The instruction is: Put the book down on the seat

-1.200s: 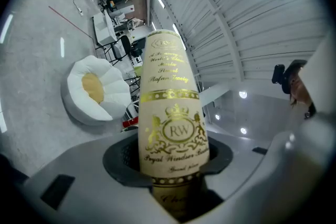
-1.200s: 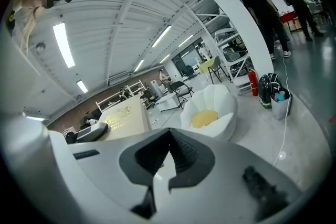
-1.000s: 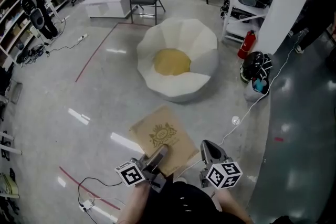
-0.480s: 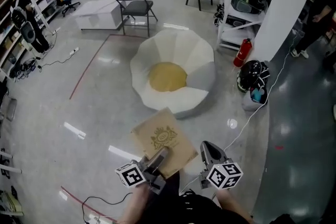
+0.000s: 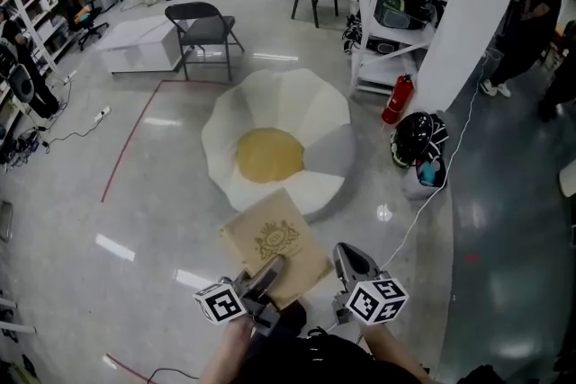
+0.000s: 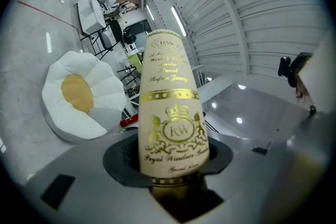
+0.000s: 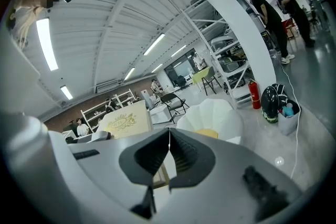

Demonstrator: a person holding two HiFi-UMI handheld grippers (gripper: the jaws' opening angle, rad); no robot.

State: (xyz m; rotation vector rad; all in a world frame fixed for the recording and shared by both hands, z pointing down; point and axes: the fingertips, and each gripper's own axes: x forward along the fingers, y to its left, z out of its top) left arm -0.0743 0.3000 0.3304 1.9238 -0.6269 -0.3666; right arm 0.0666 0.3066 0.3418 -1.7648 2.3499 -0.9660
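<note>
The book is a tan hardback with a gold crest, held out low over the floor. My left gripper is shut on its near edge. In the left gripper view the book stands up between the jaws of the left gripper, pressed from both sides. The seat is a white flower-shaped beanbag with a yellow centre, just beyond the book's far corner. My right gripper hangs to the right of the book, shut and empty. In the right gripper view the right gripper has its pads touching, with the book and seat behind.
A folding chair and a low white table stand behind the seat. To the right are a white pillar, a shelf rack, a red fire extinguisher, a black helmet and a floor cable. People stand at far right.
The seat has drawn closer, sliding down and left in the head view until it lies just past the book. Both grippers keep the same pose and grip.
</note>
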